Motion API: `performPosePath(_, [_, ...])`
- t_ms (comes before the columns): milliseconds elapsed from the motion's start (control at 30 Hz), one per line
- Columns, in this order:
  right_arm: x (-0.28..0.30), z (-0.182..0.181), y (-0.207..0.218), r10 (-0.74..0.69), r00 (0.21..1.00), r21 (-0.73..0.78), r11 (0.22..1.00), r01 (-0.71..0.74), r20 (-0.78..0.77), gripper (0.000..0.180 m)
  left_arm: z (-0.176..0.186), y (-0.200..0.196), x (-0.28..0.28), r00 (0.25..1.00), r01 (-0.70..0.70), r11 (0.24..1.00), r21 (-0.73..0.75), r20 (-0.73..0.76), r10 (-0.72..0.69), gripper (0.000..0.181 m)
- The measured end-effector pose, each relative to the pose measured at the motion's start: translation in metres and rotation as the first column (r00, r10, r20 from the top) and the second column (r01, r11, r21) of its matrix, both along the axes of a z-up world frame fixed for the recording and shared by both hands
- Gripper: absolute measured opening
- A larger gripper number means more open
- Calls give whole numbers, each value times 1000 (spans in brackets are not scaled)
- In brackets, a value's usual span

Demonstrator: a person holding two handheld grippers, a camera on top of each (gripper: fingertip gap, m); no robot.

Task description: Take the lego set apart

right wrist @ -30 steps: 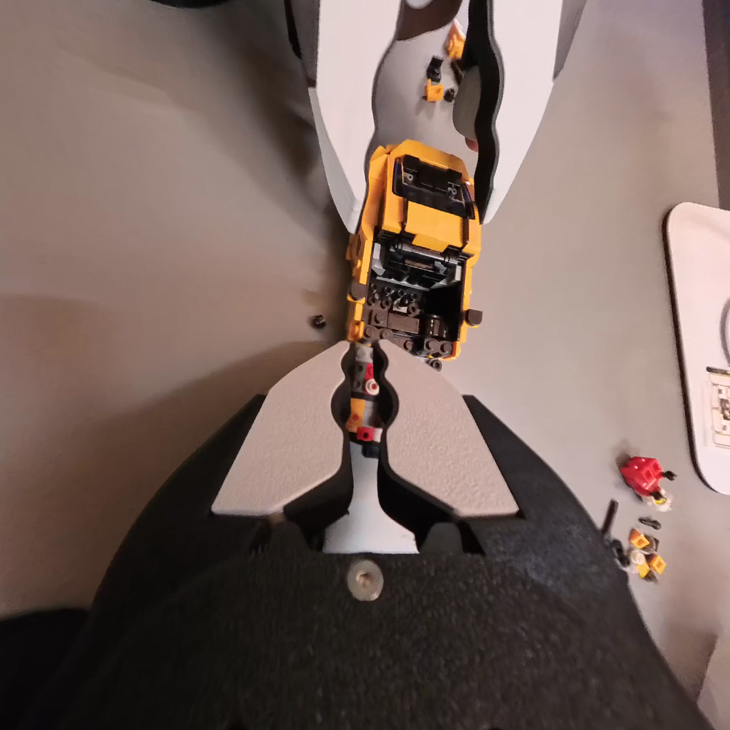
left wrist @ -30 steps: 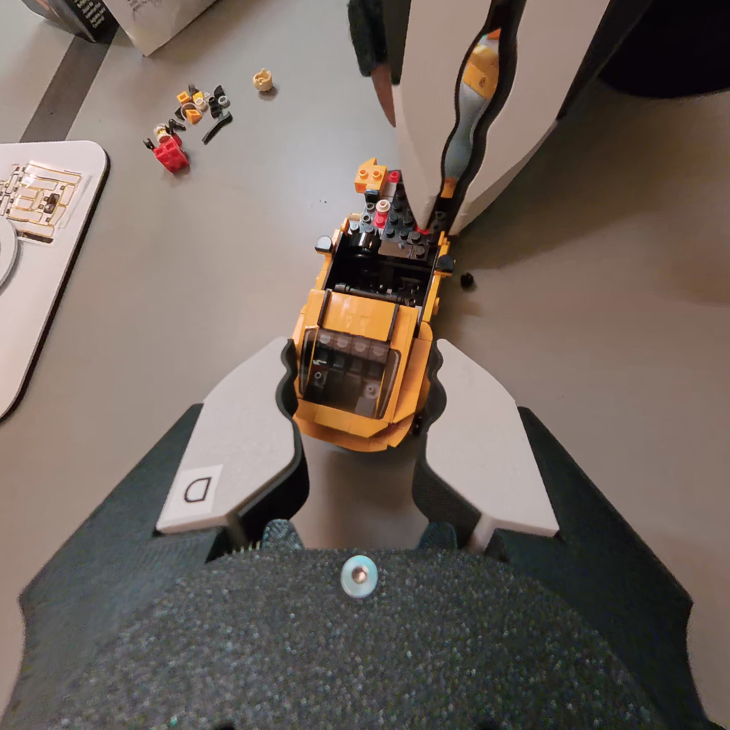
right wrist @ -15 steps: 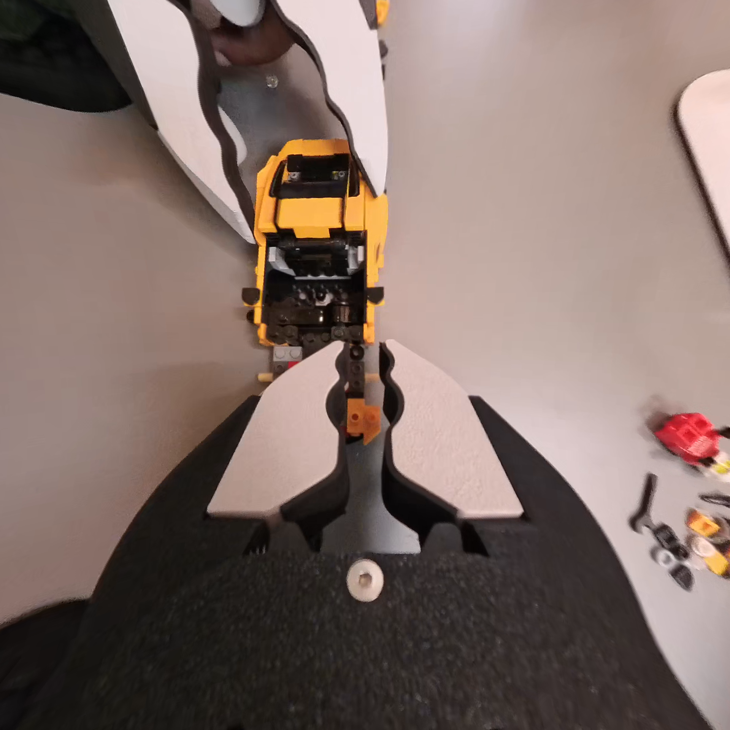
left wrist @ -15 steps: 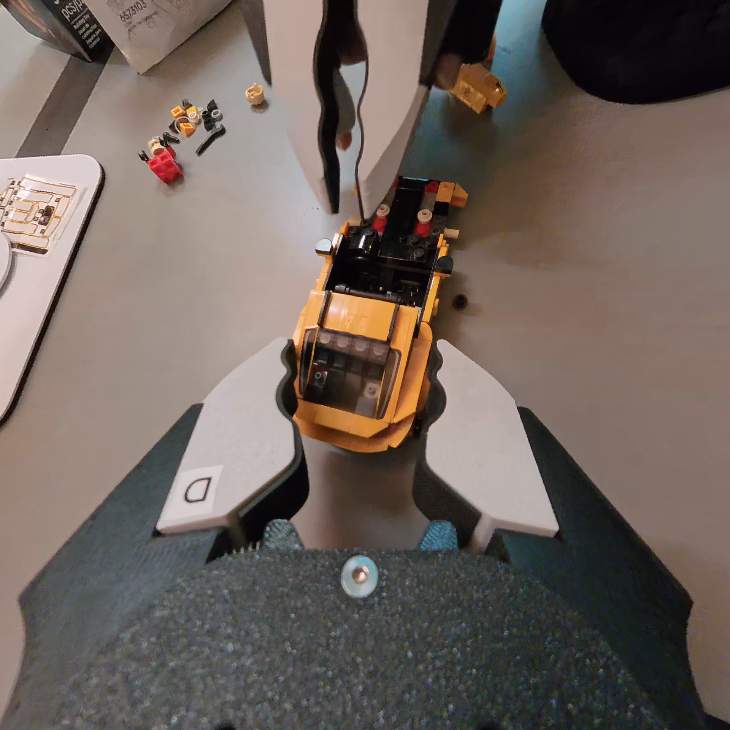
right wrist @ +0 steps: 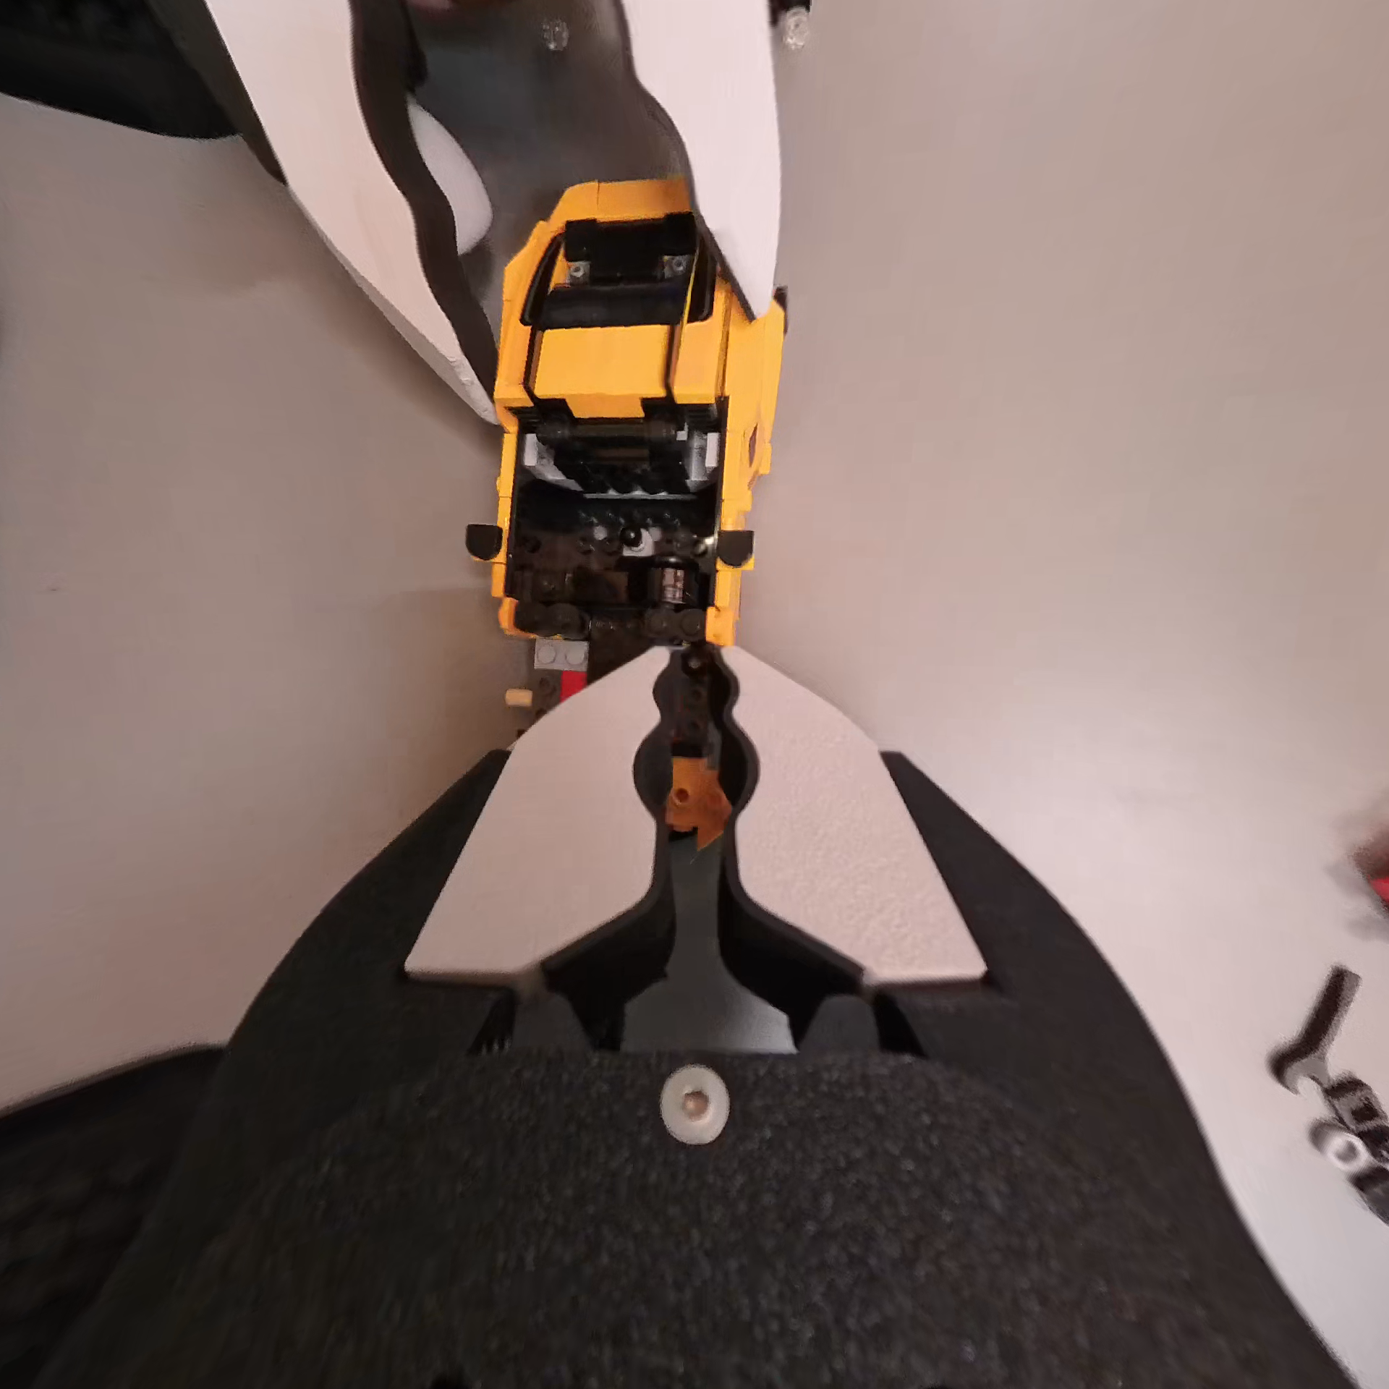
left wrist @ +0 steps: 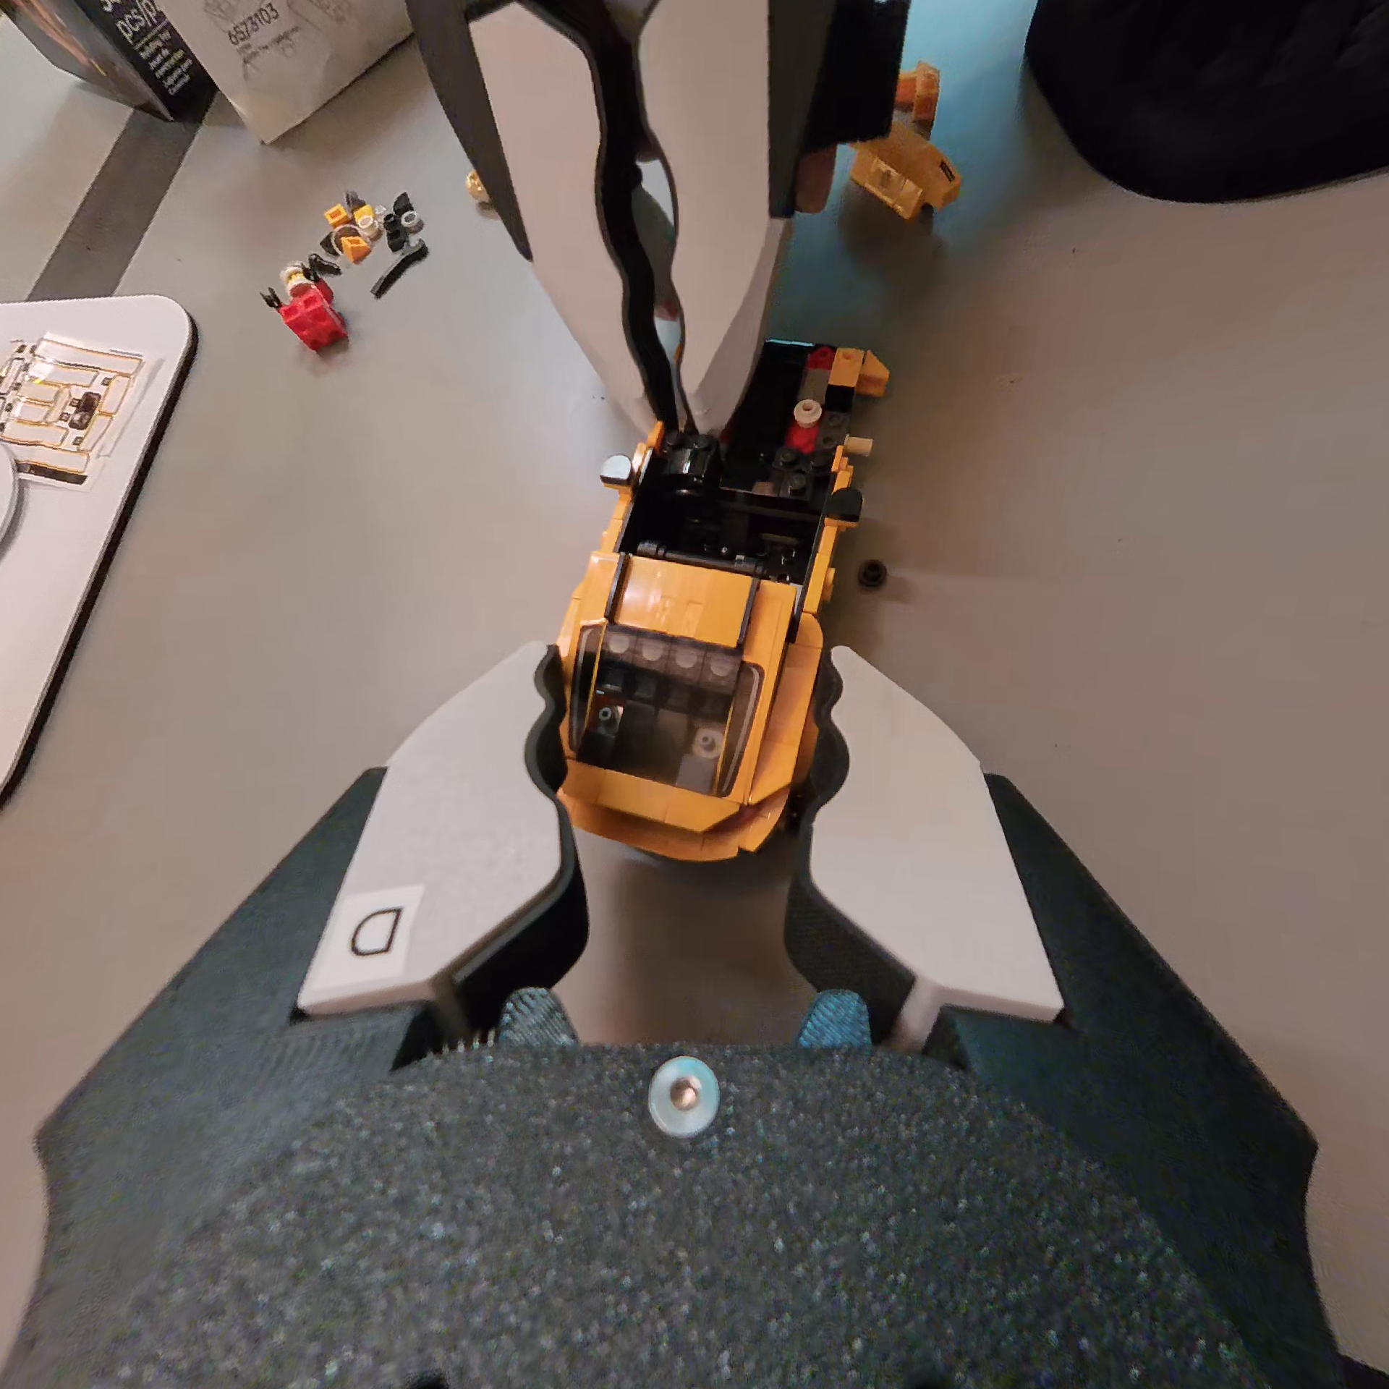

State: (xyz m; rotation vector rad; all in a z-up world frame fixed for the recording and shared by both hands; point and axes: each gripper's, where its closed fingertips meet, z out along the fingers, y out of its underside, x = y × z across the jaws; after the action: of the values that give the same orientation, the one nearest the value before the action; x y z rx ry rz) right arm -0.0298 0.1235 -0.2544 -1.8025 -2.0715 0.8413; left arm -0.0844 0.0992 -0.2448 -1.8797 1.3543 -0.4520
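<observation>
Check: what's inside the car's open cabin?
Inside the car: black studded plates, a grey sloped piece behind the hood, one small metallic cylinder. No figure visible. The rear floor is hidden by the right gripper.

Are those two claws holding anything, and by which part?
The left gripper clamps the yellow lego car by its windscreen-end sides. The right gripper is nearly shut at its stripped end; grip uncertain.

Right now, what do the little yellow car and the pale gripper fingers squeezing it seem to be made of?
The yellow car looks like hard, glossy moulded plastic: studded bricks, crisp seams, soft highlights, with a smoky see-through windscreen. The left gripper fingers look like matte, faintly grainy rigid plastic, possibly printed, edged with wavy black pads that look rubbery, though I cannot be sure. The table seems a smooth grey laminate.
</observation>
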Motion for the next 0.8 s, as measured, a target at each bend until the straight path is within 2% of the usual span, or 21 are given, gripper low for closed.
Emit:
performPosePath(167, [0,-1,-1,-5,1000,-60,998,5,-3,6,0,-1,0,1000,-2,1000,-8,-9,2,63])
performPosePath(400, [-1,3,-2,8,990,122,992,9,-142,3,0,-1,0,1000,-15,1000,-21,-23,14,63])
performPosePath(600, [0,17,7,-119,968,-59,992,108,-222,4,-1,-2,0,1000,-9,1000,-17,-29,8,63])
performPosePath(700, [2,35,1,-109,956,-75,993,91,-274,4,-1,-1,0,1000,-10,1000,-18,-22,9,63])
performPosePath(800, [3,54,-23,-67,943,-85,996,42,-326,4,0,1,0,1000,-12,1000,2,-4,12,63])
